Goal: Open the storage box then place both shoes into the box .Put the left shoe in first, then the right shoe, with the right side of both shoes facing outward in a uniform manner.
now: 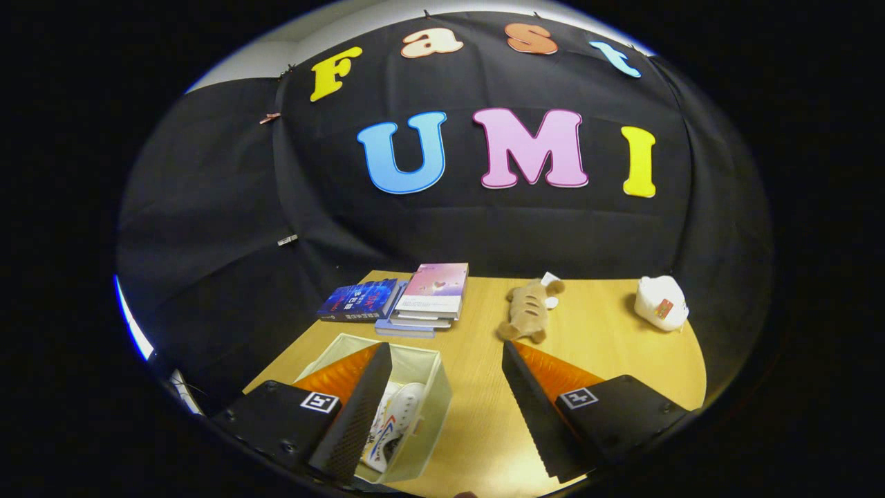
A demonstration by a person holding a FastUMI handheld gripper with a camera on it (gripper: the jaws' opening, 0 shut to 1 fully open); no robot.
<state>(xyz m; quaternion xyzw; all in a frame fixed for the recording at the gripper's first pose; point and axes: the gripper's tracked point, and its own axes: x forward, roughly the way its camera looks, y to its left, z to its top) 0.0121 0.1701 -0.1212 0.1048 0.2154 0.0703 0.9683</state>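
In the gripper view, the gripper (446,387) has its two fingers spread wide apart with nothing held between them, above a wooden table (608,339). An open pale green storage box (434,398) stands on the table partly under the left finger, and inside it lies a white shoe (397,415) with coloured marks; there are possibly two shoes together, but the finger hides too much to tell. Beyond the fingers, near the black wall, lie a stack of books (432,297), a dark blue book (359,301) just beside it, a brown plush toy (527,311) and a white plush toy (660,302) farther to the right.
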